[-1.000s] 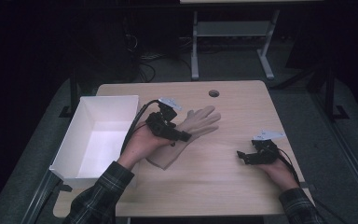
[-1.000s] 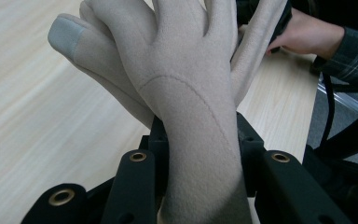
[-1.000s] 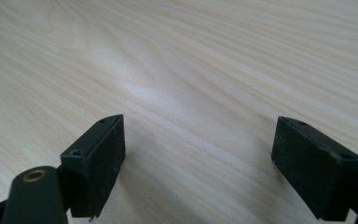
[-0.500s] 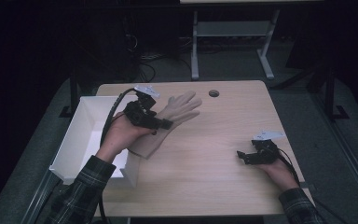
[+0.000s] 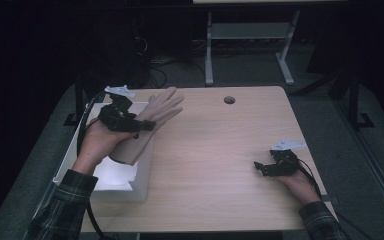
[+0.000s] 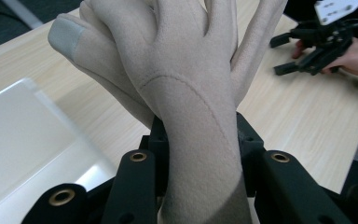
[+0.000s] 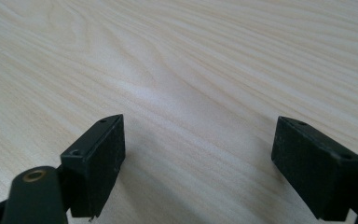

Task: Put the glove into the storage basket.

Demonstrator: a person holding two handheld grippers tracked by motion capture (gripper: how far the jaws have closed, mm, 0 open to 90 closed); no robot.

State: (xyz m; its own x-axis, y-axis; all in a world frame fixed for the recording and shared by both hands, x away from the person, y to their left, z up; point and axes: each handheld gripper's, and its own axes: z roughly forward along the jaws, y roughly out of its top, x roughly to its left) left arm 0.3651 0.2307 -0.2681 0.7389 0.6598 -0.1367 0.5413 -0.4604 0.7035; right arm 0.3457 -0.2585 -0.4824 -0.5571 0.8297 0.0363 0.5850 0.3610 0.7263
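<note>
A beige glove (image 5: pixel 161 111) (image 6: pixel 191 79) hangs in the air, fingers pointing away from me and its cuff end drooping over the right wall of a white bin (image 5: pixel 142 175) (image 6: pixel 23 126). My left gripper (image 5: pixel 142 125) (image 6: pixel 198 140) is shut on the glove at the wrist, with both jaws pressed against the fabric. My right gripper (image 5: pixel 260 167) (image 7: pixel 198 154) rests low on the wooden table (image 5: pixel 220 150) near its right edge. Its jaws stand wide open with bare wood between them. It also appears far off in the left gripper view as the other gripper (image 6: pixel 307 51).
The white bin sits along the table's left edge. A small round hole (image 5: pixel 229 100) marks the far middle of the tabletop. Behind the table stand white metal legs (image 5: pixel 245 35), and cables (image 5: pixel 155 62) lie on the dark floor.
My left hand carried the glove up and to the left, from the table's middle to above the bin's right wall. The right gripper stayed where it was.
</note>
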